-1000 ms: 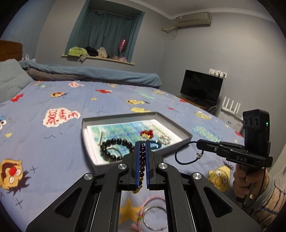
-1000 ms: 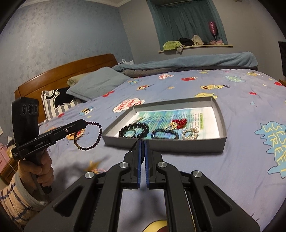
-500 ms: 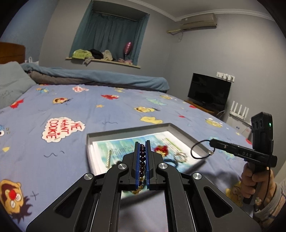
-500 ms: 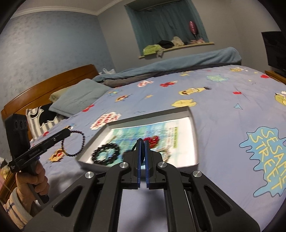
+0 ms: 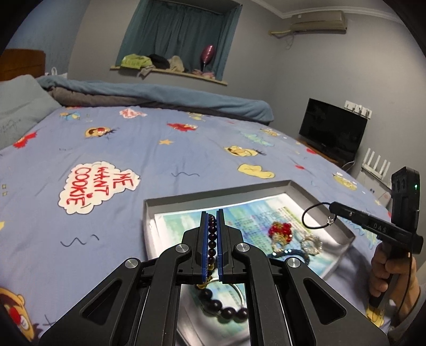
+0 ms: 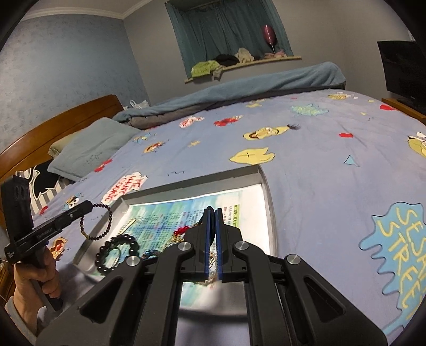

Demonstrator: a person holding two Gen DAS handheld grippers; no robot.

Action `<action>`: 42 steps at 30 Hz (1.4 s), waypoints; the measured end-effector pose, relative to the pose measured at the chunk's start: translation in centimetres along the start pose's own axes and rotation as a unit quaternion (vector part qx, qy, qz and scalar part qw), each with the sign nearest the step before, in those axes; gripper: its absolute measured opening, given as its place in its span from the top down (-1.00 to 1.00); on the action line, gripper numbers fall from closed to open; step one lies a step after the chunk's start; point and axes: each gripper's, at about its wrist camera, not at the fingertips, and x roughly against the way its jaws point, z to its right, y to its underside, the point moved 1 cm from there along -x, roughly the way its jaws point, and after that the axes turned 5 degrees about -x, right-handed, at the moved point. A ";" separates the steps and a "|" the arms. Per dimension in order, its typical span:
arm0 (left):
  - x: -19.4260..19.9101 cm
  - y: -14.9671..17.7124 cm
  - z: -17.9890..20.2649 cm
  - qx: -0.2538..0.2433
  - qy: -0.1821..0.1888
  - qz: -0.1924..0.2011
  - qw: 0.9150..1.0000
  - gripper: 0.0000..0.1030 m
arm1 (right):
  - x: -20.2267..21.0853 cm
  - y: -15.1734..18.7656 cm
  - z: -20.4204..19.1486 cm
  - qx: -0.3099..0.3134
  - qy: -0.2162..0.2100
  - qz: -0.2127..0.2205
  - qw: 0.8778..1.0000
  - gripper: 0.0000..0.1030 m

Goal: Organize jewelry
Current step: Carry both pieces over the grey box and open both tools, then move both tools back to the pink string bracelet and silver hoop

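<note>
A dark bead bracelet (image 5: pixel 211 237) is pinched between the closed blue fingers (image 5: pixel 204 239) of the left gripper (image 5: pixel 212 213) at centre frame; in the right wrist view the same small-beaded loop (image 6: pixel 97 222) hangs free from that gripper's tip (image 6: pixel 89 205) at lower left, over the near left corner of the tray. The right gripper (image 6: pixel 212 209) has its fingers closed on a thin black cord (image 5: pixel 315 216) with a small metal charm, seen at the right edge of the left wrist view as a loop hanging above the tray's right rim; in its own view only a dark sliver shows between the fingers.

The tray (image 5: pixel 213 193) is a shallow grey box lid lined with a printed blue-green sheet. In it lie a large black bead bracelet (image 6: pixel 117 252), a red bead cluster (image 5: pixel 281 230), a clear crystal piece (image 5: pixel 311 242), a blue strand (image 5: pixel 285 254) and a pale gold bar (image 6: pixel 127 225) near the left wall.

The tray sits on a bed (image 5: pixel 133 149) covered by a lilac sheet printed with cartoon faces and "ME WANT COOKIE". A blue duvet (image 5: pixel 159 93) is rolled along the far edge, a grey pillow (image 6: pixel 87 146) and wooden headboard (image 6: pixel 53 127) at the left. Beyond stand grey-blue walls, a curtained window (image 5: pixel 183 34) with clothes on its sill, an air conditioner (image 5: pixel 318 21) at upper right and a dark television (image 5: pixel 332 130) at right. A hand (image 5: pixel 388 276) grips each handle.
</note>
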 end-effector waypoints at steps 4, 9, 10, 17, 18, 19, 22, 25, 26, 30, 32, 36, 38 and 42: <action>-1.0 -0.4 -0.9 0.009 0.003 -0.009 1.000 0.88 | -1.7 -0.4 0.2 -0.003 0.003 -0.016 1.000 0.93; -2.5 -0.1 -1.7 0.011 -0.009 -0.034 0.999 0.88 | -2.9 -0.4 0.4 -0.011 0.007 -0.027 1.000 0.93; -2.7 0.1 -1.7 0.010 -0.011 -0.038 0.999 0.88 | -3.1 -0.4 0.4 -0.012 0.009 -0.029 0.999 0.93; -3.6 0.8 -1.5 -0.003 -0.028 -0.065 0.997 0.86 | -3.7 -0.2 0.3 -0.006 0.016 -0.036 0.999 0.89; -3.5 0.8 -1.5 -0.003 -0.029 -0.065 0.997 0.82 | -3.7 -0.1 0.3 -0.006 0.016 -0.035 0.999 0.89; -3.4 0.8 -1.5 -0.003 -0.033 -0.062 0.997 0.71 | -3.6 -0.1 0.3 -0.005 0.017 -0.034 0.999 0.87; -2.7 0.7 -1.6 -0.003 -0.037 -0.055 0.998 0.64 | -3.4 -0.1 0.3 -0.005 0.017 -0.029 0.999 0.67; -2.2 0.7 -1.6 -0.005 -0.040 -0.048 0.998 0.45 | -3.0 -0.1 0.3 -0.006 0.014 -0.022 1.000 0.44; -2.0 0.7 -1.6 -0.005 -0.040 -0.047 0.998 0.35 | -2.8 -0.1 0.3 -0.007 0.014 -0.020 1.000 0.44; -1.2 0.7 -1.6 -0.005 -0.044 -0.035 0.998 0.04 | -2.2 -0.1 0.0 -0.002 0.009 -0.014 1.000 0.44; -0.8 0.7 -1.4 -0.008 -0.049 -0.029 0.998 -0.35 | -1.9 0.0 0.0 -0.002 0.007 -0.012 1.000 0.36; -0.1 0.9 -0.8 -0.017 -0.054 -0.024 0.998 -0.43 | -1.4 0.4 -0.4 0.002 0.002 -0.009 1.000 0.21; 0.6 1.2 -0.4 -0.022 -0.055 -0.021 0.998 -0.49 | -0.9 0.6 -0.7 0.008 0.001 -0.008 1.000 0.17; 2.7 2.4 -0.1 -0.024 -0.054 -0.022 0.998 -0.51 | 0.4 1.4 -1.3 0.018 -0.003 -0.005 1.000 0.08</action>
